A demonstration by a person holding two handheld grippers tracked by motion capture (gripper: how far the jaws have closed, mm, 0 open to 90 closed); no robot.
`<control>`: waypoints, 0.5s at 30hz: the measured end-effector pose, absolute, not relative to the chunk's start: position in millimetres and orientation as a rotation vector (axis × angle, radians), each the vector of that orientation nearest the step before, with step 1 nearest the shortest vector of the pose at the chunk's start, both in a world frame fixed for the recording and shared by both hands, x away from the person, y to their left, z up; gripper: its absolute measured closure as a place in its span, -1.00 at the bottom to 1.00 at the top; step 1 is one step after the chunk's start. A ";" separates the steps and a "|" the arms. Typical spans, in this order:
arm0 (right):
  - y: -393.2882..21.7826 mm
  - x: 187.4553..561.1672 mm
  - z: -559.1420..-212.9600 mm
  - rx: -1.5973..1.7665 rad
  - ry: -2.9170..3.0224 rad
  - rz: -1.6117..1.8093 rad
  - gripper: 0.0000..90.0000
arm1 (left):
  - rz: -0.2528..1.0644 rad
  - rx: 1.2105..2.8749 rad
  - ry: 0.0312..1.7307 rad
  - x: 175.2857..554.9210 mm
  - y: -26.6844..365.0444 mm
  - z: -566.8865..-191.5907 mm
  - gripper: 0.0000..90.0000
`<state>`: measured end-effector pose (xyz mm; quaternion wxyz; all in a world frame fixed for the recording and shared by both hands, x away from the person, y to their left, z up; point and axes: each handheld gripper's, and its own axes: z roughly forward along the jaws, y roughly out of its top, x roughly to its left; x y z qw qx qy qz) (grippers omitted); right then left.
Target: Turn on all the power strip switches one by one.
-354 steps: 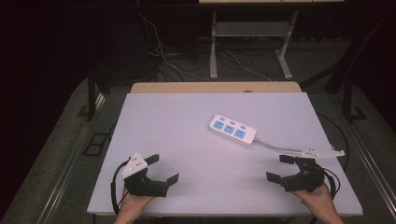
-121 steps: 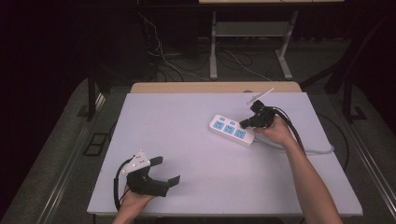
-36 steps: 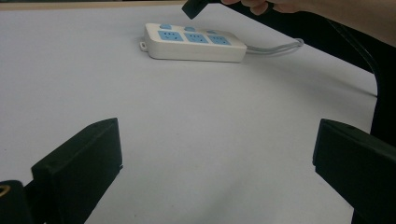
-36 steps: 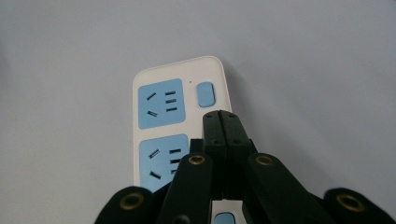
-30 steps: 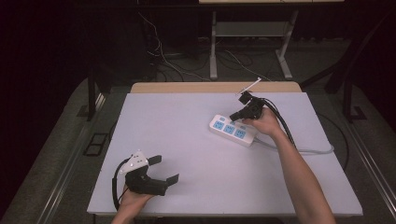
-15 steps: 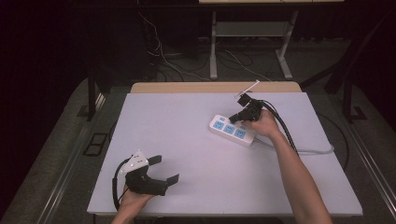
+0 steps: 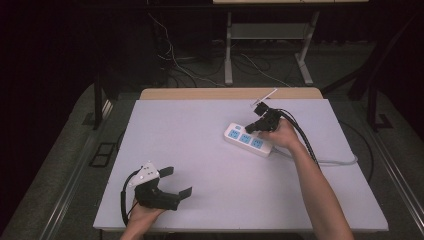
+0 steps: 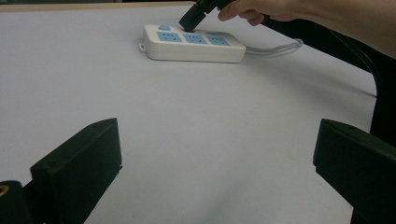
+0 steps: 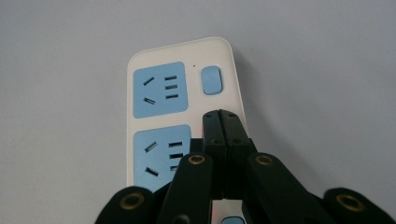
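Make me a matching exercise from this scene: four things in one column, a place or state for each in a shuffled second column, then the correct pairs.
Things:
1. left hand-held gripper
2. right hand-held gripper
3. power strip
4. power strip's cable

Places or states:
A. jaws shut, tips down on the strip between two blue switches
B. runs toward the table's right edge
C. white with blue sockets, nothing plugged in
D. jaws wide apart, near the table's front-left

Pairs: 1-D, 2-A, 3-C, 4-B

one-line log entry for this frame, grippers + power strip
right gripper: shut, tips over power strip beside its blue switch | left gripper: open, holding nothing, near table edge
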<state>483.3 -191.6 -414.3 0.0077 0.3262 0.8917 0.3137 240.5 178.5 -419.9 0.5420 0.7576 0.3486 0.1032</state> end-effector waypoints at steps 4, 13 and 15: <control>-194.5 482.2 -416.3 1.030 2.770 1.021 1.00 | 0.244 1.798 0.830 240.6 178.5 -420.1 -1.00; -192.3 480.5 -414.8 1.016 2.762 1.001 1.00 | 0.243 1.795 0.837 241.9 180.0 -420.6 -1.00; -192.7 480.5 -414.3 1.027 2.758 1.010 1.00 | 0.245 1.792 0.840 242.0 180.8 -420.6 -1.00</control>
